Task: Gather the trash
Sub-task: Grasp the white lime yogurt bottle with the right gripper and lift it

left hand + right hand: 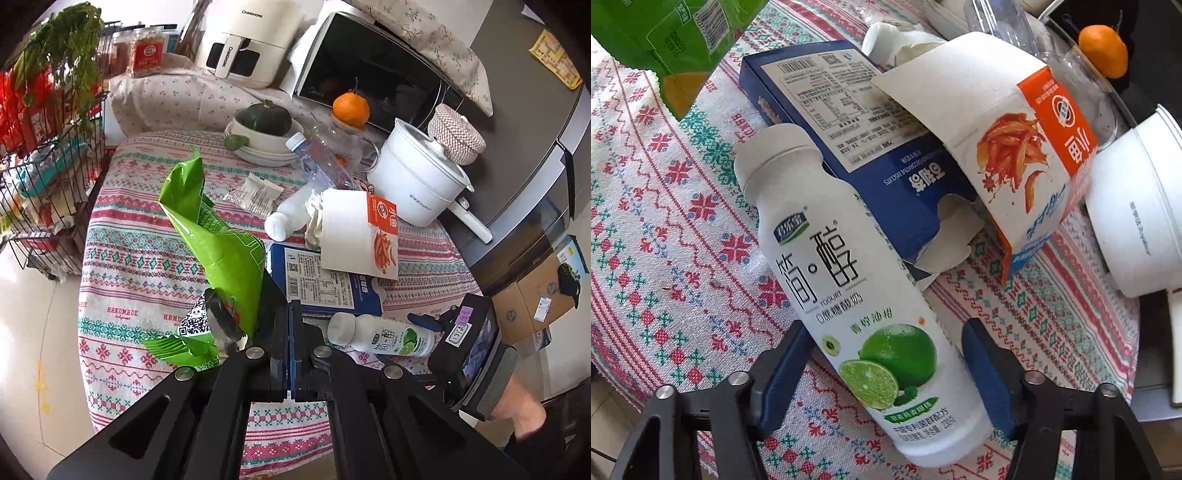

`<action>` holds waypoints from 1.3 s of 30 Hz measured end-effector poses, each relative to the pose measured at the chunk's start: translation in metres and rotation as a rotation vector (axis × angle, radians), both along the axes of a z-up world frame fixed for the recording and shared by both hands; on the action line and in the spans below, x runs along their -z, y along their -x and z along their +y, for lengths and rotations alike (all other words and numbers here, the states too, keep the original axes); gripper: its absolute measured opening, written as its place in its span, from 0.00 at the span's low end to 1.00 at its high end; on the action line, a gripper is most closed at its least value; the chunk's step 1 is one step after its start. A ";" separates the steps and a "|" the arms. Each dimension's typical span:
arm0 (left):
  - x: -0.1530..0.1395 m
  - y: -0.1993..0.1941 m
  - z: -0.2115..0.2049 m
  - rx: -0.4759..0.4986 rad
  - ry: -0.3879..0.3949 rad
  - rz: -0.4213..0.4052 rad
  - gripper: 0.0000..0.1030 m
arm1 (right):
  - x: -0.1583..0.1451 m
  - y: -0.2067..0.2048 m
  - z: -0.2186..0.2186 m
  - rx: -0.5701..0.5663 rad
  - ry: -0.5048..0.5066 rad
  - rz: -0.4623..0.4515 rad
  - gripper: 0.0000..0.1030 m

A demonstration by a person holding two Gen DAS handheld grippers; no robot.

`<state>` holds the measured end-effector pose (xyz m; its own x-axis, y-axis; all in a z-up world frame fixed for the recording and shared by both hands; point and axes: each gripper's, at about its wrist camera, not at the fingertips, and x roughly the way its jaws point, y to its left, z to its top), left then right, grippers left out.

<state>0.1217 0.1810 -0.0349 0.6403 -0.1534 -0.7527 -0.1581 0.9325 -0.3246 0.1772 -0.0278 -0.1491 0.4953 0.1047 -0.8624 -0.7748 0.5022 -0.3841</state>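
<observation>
Kitchen corner, round table (pixel 122 258) w/ patterned cloth, cluttered; wire rack at left, microwave (pixel 373 70) and air fryer (pixel 251 37) behind.

L wrist view: left tongs (pixel 290 314) fully together. Green snack bag (pixel 214 236) stands up just left of the tips; its lower corner looks pinched there, tho the exact contact is hidden behind the finger, so I judge it held, not proven. Bag hangs clear of the cloth, prob. lifted to keep collected trash in one hand while the other works. Mid-table pile: blue biscuit box (pixel 325 280) lying flat, orange-white carton (pixel 362 232) leaning on it, plain white bottle (pixel 291 214) and clear water bottle (pixel 325 162) behind. Lime yogurt bottle (pixel 384 336) lies on its side near table edge, right tongs (pixel 428 323) coming at it.

R wrist view: right tongs (pixel 886 354) apart, one finger on each side of the yogurt bottle's lower body. Left finger (pixel 790 354) about touching, right one w/ visible gap, so no clamp yet. Bottle rests on cloth, shoulder against the blue box. Fingers set across its width bc it lies flat: suits a squeeze on the round body. Next, by my read: close, then lift.
</observation>
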 end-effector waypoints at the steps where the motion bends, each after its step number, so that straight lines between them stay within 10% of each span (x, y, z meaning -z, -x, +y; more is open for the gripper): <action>1: 0.000 0.000 0.000 0.001 -0.001 0.001 0.00 | 0.000 0.003 0.000 0.004 -0.010 -0.009 0.68; 30: -0.009 0.014 -0.025 0.151 0.060 -0.024 0.00 | -0.044 0.009 -0.113 0.581 -0.438 0.292 0.52; 39: -0.003 0.008 -0.036 0.175 0.058 0.000 0.00 | -0.022 -0.018 -0.127 0.715 -0.397 0.313 0.52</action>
